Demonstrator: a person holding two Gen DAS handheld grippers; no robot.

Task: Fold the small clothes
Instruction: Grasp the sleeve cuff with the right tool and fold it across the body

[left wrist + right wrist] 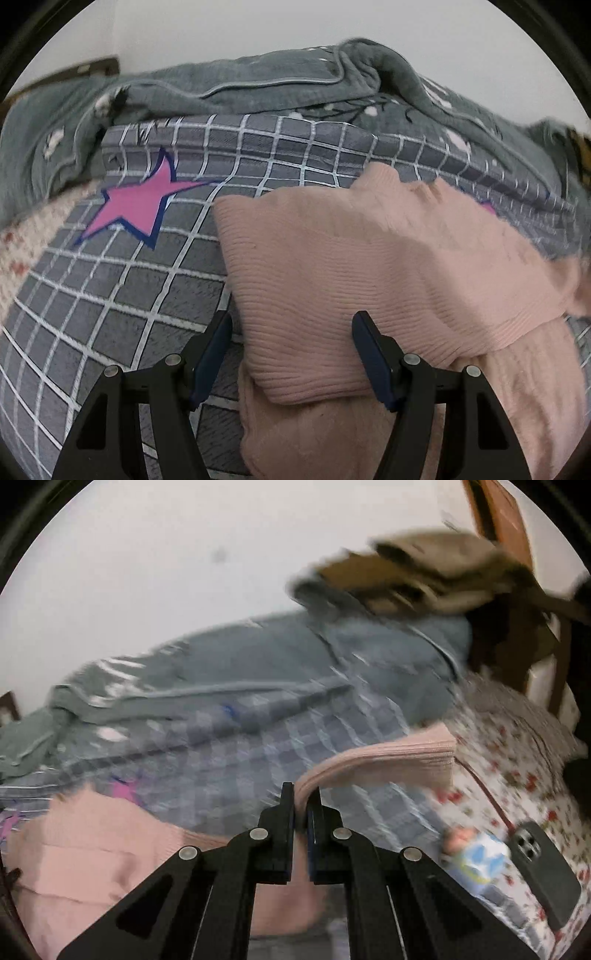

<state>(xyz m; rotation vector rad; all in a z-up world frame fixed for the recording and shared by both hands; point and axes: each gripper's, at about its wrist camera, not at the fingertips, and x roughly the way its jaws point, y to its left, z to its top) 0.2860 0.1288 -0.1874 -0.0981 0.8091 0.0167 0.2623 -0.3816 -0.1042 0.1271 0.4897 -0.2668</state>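
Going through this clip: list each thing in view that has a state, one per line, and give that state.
Left claw: open, over the folded edge, gripping nothing.
Right claw: shut on the pink sweater's ribbed edge.
Pink sweater: partly folded on the bed, one part lifted.
Grey quilt: rumpled, bunched at the far side.
Phone: lying camera side up on the floral fabric.

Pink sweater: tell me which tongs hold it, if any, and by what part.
The right tongs are shut on the pink sweater, pinching a ribbed sleeve cuff lifted off the bed. The left tongs are open above the sweater, holding nothing.
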